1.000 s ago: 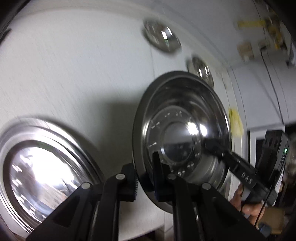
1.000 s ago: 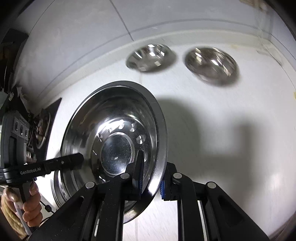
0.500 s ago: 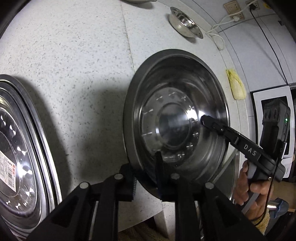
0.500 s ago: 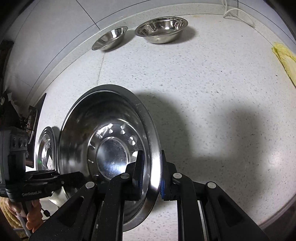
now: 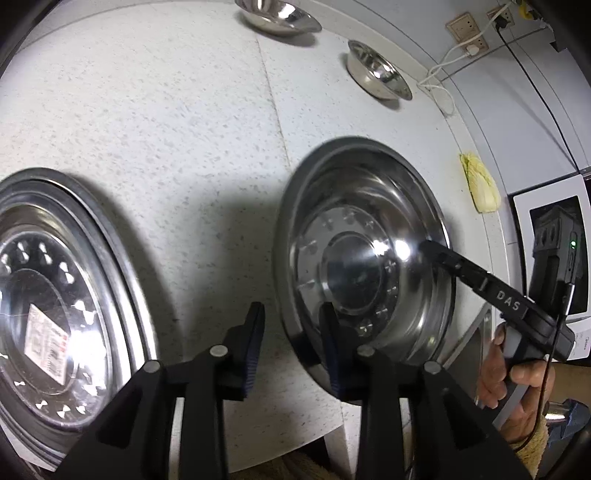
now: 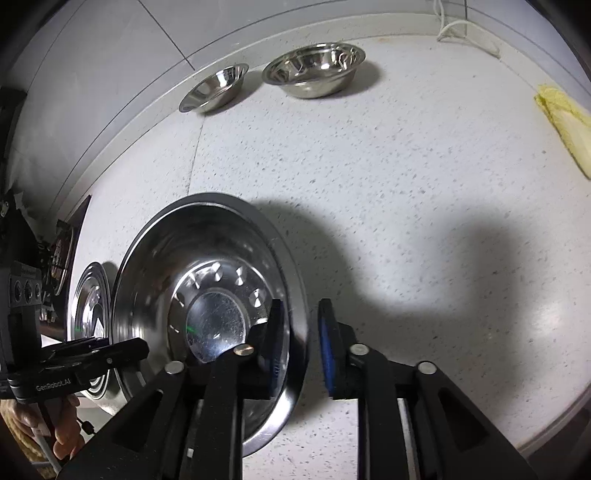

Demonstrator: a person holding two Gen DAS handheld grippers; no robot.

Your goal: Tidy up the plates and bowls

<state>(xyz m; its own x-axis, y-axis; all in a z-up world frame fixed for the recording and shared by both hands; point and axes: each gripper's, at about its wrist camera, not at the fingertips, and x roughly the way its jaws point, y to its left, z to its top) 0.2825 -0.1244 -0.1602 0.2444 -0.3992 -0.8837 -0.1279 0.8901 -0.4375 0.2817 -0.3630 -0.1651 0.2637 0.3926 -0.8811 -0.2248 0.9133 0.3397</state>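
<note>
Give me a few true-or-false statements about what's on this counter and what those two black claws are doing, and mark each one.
1. Two steel bowls sit near the wall. True.
2. The big steel plate lies between both claws. True.
3. The left gripper squeezes the plate's rim. False: its jaws are opening, one pad clear of it.
4. The yellow cloth lies inside a bowl. False: it lies on the counter.

Steel plates: two — one (image 5: 364,254) by the front edge of the surface (image 5: 166,110), one (image 5: 51,306) further left.
Steel bowls: two, at the back — smaller (image 6: 216,88), larger (image 6: 314,70).
Yellow cloth (image 6: 565,122): one.
Wall sockets (image 5: 467,31): two.
Handheld grippers: two — left gripper (image 5: 291,339), right gripper (image 6: 301,343).
</note>
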